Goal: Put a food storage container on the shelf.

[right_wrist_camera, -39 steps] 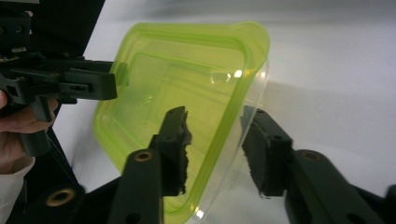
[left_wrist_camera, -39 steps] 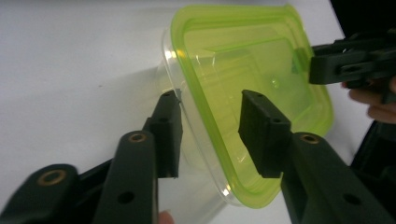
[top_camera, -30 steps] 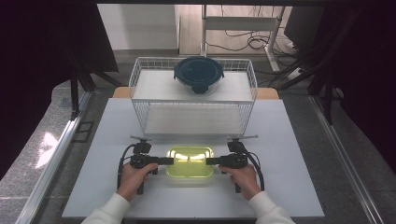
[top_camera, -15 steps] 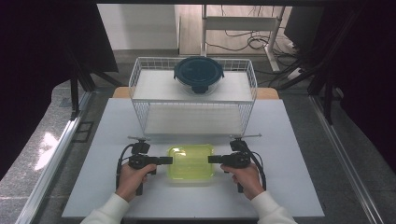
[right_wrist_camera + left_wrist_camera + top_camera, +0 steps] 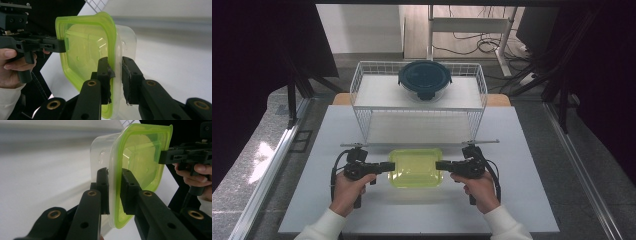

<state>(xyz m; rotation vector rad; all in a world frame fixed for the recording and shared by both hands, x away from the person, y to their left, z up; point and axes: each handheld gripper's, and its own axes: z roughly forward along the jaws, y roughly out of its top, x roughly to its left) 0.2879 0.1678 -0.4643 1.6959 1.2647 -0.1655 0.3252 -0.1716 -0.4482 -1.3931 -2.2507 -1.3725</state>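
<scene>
A clear plastic container with a lime-green lid [image 5: 416, 167] sits level, low over the white table [image 5: 532, 200], between both hands. My left gripper [image 5: 391, 166] is shut on the lid's left rim, and my right gripper [image 5: 439, 165] is shut on the right rim. In the left gripper view the left gripper [image 5: 115, 188] pinches the green rim of the container [image 5: 142, 157], with the other gripper clamped on the far edge. In the right gripper view the right gripper [image 5: 116, 75] holds the near rim of the container [image 5: 85, 47]. I cannot tell whether its base touches the table.
A white wire basket shelf [image 5: 362, 112] stands just behind the container. A dark blue round lidded bowl [image 5: 424, 79] rests on top of it. A thin rod [image 5: 412, 143] lies along the shelf's front foot. Dark chairs and cables stand beyond the table.
Both grippers and the container have moved slightly away from the person, toward the shelf. The bright glare on the lid is gone.
</scene>
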